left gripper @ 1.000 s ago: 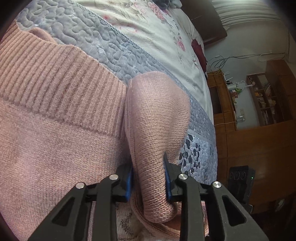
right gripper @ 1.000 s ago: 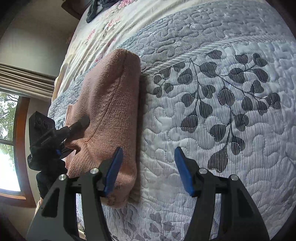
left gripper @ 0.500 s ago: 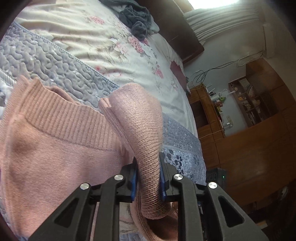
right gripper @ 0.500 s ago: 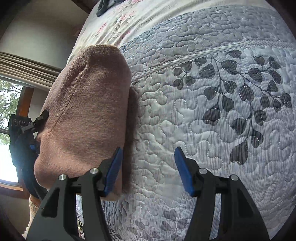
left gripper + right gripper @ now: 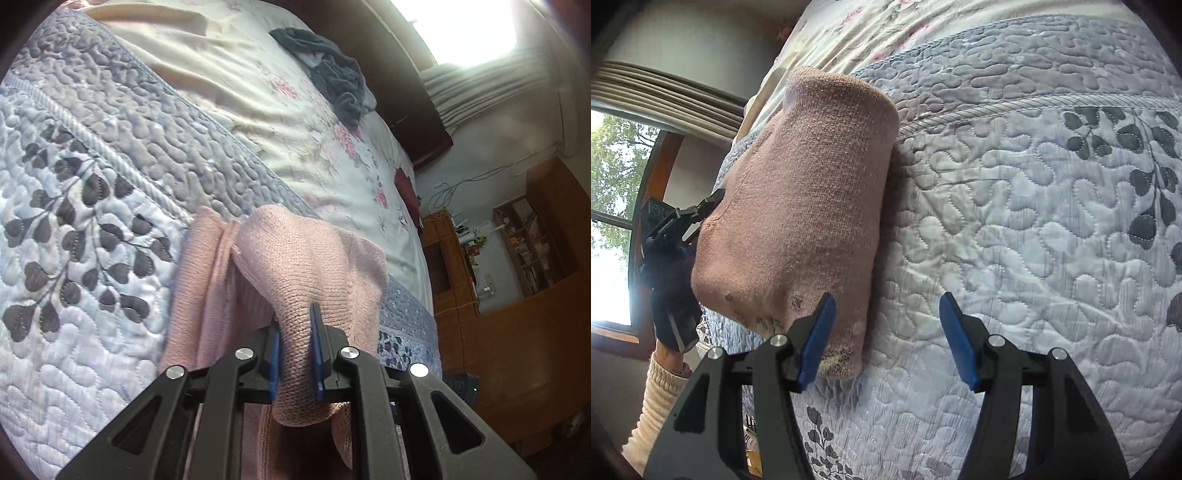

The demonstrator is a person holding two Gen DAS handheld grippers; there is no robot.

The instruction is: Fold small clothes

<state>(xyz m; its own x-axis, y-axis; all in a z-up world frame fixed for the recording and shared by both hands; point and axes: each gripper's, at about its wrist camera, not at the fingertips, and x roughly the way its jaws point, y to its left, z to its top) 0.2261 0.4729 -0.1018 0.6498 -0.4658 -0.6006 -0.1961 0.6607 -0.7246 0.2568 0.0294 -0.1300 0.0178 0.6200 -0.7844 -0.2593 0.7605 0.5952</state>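
Two jaws of left gripper (image 5: 295, 354) pinching pink sweater (image 5: 314, 266); right gripper (image 5: 886, 332) spread beside sweater; best lowered slowly, edges aligned.

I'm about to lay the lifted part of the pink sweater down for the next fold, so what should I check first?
1. Left gripper clamped on the pink sweater: ok.
2. Right gripper open and holding nothing: ok.
3. Quilt beside the sweater bare for laying down: ok.
4. Right gripper's left finger clear of the sweater edge: cannot tell, they overlap in view.
5. Layers under the lifted part lying flat: cannot tell, hidden.
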